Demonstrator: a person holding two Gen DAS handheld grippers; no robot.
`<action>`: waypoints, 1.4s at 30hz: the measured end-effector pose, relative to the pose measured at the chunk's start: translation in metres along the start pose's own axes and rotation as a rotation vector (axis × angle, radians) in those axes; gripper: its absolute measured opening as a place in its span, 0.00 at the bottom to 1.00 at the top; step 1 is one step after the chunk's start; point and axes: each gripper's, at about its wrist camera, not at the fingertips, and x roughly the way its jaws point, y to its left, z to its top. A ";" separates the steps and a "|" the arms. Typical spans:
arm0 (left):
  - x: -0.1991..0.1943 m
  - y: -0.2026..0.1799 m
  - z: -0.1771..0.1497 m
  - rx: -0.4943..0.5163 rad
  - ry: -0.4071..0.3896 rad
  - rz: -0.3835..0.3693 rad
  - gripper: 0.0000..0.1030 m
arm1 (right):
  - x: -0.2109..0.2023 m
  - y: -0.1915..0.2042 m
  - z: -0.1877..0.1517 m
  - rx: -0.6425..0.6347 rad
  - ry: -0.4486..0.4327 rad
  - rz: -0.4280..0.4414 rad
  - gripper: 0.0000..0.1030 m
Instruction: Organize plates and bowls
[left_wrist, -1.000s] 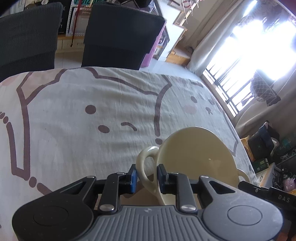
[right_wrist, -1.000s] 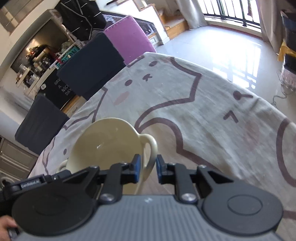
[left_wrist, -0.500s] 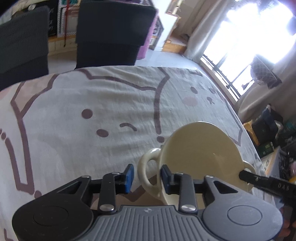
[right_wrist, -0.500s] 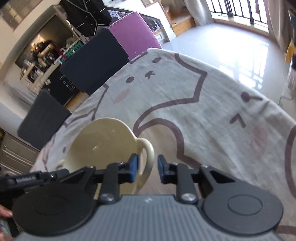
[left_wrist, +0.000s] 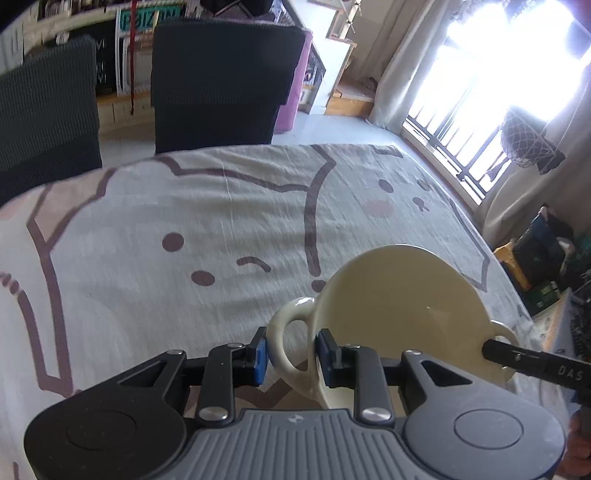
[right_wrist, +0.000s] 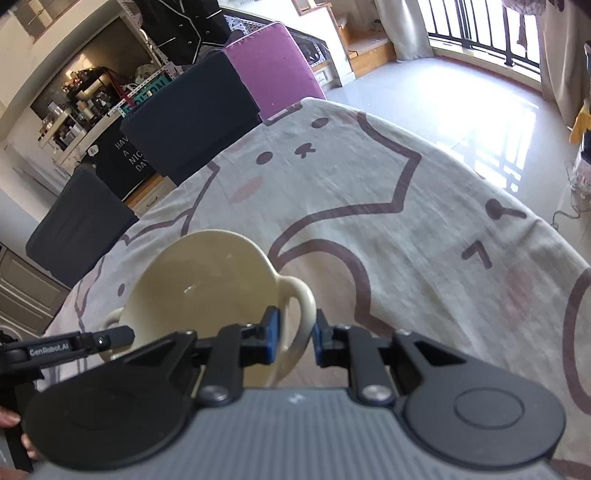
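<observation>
A cream two-handled bowl (left_wrist: 399, 310) sits on the cat-print cloth of the table (left_wrist: 221, 236). My left gripper (left_wrist: 291, 354) has its blue-padded fingers on either side of the bowl's left handle (left_wrist: 284, 332), spread slightly apart from it. In the right wrist view the same bowl (right_wrist: 207, 280) shows, and my right gripper (right_wrist: 295, 332) stands around its right handle (right_wrist: 303, 306), with the pads a little off the handle. Each gripper's finger shows in the other's view at the bowl's far side.
Two dark chairs (left_wrist: 221, 85) and a purple chair (right_wrist: 273, 62) stand at the table's far edge. A window with railings (left_wrist: 480, 122) is to the right. Boxes and clutter (left_wrist: 546, 266) lie on the floor past the table's right edge.
Both grippers have opened from a grip on the bowl's handles; the gaps between their pads are wider now. The bowl has stayed in place on the cloth.
</observation>
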 end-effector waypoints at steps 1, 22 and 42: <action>-0.001 -0.002 0.000 0.007 -0.005 0.003 0.29 | 0.000 0.001 0.000 -0.007 -0.001 0.001 0.22; -0.137 -0.002 -0.034 -0.034 -0.177 0.020 0.28 | -0.088 0.033 -0.013 -0.145 -0.177 0.140 0.21; -0.281 0.056 -0.134 -0.195 -0.290 0.116 0.28 | -0.153 0.097 -0.077 -0.363 -0.209 0.343 0.20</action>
